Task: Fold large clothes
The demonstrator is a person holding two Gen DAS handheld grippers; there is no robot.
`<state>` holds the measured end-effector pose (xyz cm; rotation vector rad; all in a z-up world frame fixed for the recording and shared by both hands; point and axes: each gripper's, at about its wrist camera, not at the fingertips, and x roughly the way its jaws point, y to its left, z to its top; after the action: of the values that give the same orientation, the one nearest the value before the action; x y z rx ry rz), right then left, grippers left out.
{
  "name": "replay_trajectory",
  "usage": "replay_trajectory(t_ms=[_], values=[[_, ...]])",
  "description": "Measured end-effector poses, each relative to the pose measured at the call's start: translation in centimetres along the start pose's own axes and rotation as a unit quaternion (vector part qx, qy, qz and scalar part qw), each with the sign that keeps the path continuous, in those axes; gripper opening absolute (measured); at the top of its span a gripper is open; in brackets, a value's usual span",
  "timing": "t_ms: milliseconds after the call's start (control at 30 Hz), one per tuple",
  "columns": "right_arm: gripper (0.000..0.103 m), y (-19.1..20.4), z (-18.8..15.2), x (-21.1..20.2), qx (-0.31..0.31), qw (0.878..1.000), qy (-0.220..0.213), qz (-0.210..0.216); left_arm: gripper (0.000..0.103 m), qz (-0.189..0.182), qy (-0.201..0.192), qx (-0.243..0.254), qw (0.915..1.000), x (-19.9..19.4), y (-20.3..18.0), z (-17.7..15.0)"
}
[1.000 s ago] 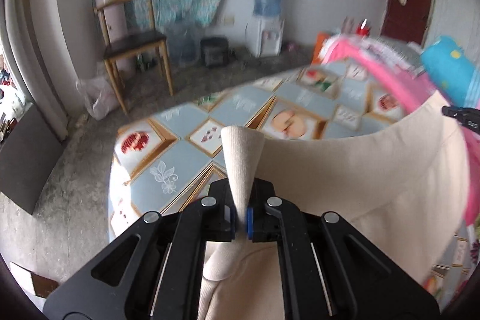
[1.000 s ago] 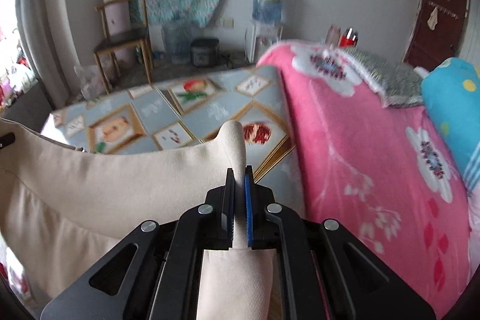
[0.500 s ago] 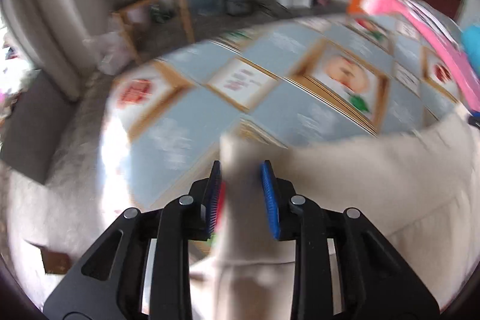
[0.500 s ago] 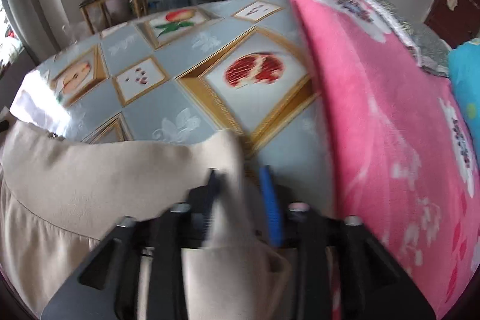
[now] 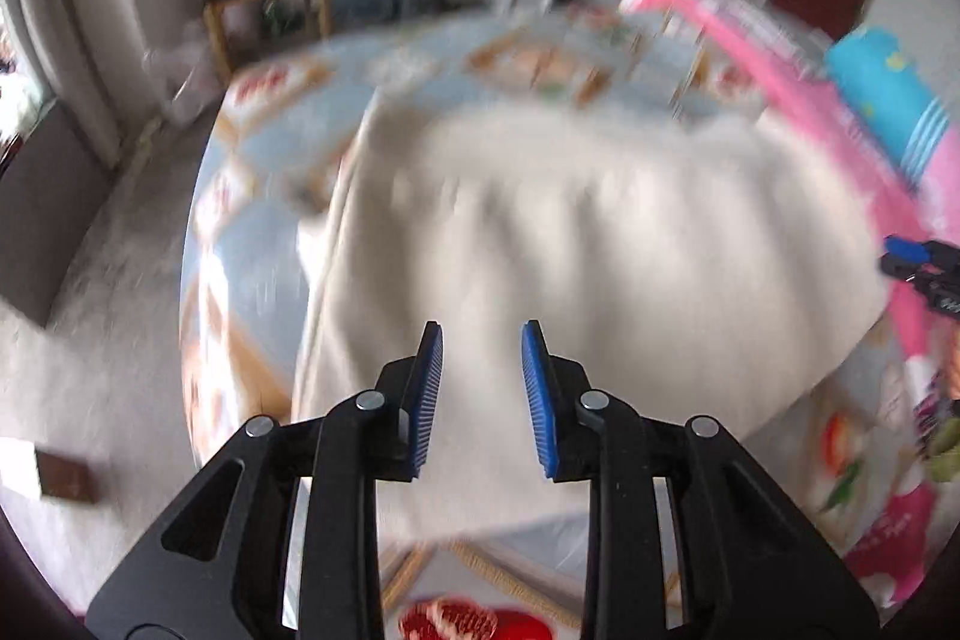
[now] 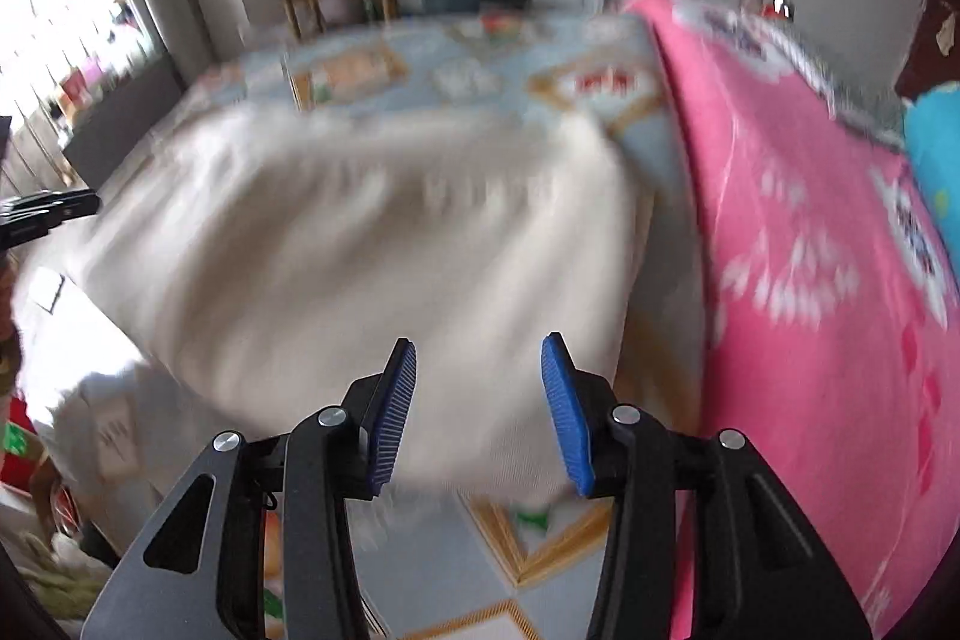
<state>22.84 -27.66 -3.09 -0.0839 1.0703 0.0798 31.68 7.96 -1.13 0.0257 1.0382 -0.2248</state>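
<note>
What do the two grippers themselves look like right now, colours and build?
Both match: the left gripper and right gripper have black angular linkage arms with triangular cut-outs, silver pivot pins, and blue ribbed pads on the fingers. No cables, markings or sleeves show.

Both grippers are angled downward with their jaws apart and nothing pinched. The left black two-finger gripper with blue ribbed pads [image 5: 482, 340] sits at the bottom centre of its frame, with a modest gap between the pads. The right black two-finger gripper with blue ribbed pads [image 6: 478, 353] is spread noticeably wider. Each one's tip also pokes into the edge of the other's view, though pretty blurry.
</note>
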Motion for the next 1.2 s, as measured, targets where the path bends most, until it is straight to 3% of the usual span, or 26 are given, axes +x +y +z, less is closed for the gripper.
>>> replay_trajectory(t_ms=[67,167,233,333,433,500,567,667,700,800,933,1033,1100,1133,1167,1200], values=[[0.042,-0.8,-0.9,1.9,0.015,1.0,0.014,0.001,0.026,0.017,0.016,-0.027,0.9994,1.2,0.9,-1.4],[0.042,-1.1,-0.7,1.3,0.033,0.999,0.016,-0.006,0.025,0.031,-0.005,-0.066,0.9973,0.3,2.5,-2.4],[0.042,-1.3,-0.9,-0.1,0.048,0.999,0.01,-0.009,0.025,0.019,-0.019,-0.088,0.9958,-1.2,3.1,-3.0],[0.052,-2.3,-2.4,-2.8,0.107,0.993,-0.006,0.045,0.027,0.003,-0.038,-0.092,0.995,-3.8,3.1,-4.9],[0.067,-3.2,-5.3,-3.7,0.189,0.975,-0.004,0.115,0.042,-0.044,-0.03,-0.119,0.9914,-4.9,2.7,-7.0],[0.067,-3.5,-6.8,-2.6,0.235,0.96,0.014,0.154,0.046,-0.085,-0.02,-0.15,0.9848,-4.3,2.2,-8.4],[0.067,-3.6,-7.7,-0.9,0.274,0.945,0.03,0.174,0.055,-0.129,-0.013,-0.185,0.9742,-3.1,1.8,-9.2],[0.067,-4.2,-8.2,0.6,0.319,0.929,0.025,0.187,0.057,-0.172,-0.01,-0.243,0.9547,-1.1,1.4,-9.8],[0.067,-4.7,-8.2,0.9,0.346,0.918,0.012,0.196,0.057,-0.179,-0.013,-0.262,0.9481,-0.6,1.5,-9.7],[0.067,-5.3,-7.7,1.5,0.379,0.905,-0.013,0.193,0.058,-0.205,-0.026,-0.327,0.9222,0.4,2.5,-9.4],[0.067,-5.7,-7.2,2.4,0.423,0.883,-0.036,0.202,0.058,-0.234,-0.042,-0.408,0.8817,1.6,3.7,-9.0],[0.067,-5.6,-7.3,2.7,0.448,0.87,-0.059,0.199,0.057,-0.232,-0.059,-0.448,0.8614,1.9,3.7,-9.2],[0.066,-5.1,-7.4,2.6,0.461,0.865,-0.076,0.185,0.054,-0.212,-0.068,-0.464,0.8573,1.8,3.2,-9.0],[0.062,-4.7,-7.4,2.5,0.464,0.866,-0.082,0.165,0.047,-0.195,-0.07,-0.468,0.8592,1.7,2.7,-9.0],[0.053,-4.3,-7.1,2.5,0.46,0.873,-0.084,0.139,0.038,-0.17,-0.069,-0.466,0.8658,1.6,2.1,-8.8],[0.042,-3.8,-7.0,2.3,0.452,0.879,-0.086,0.122,0.035,-0.129,-0.07,-0.447,0.8826,1.4,1.1,-8.3]])
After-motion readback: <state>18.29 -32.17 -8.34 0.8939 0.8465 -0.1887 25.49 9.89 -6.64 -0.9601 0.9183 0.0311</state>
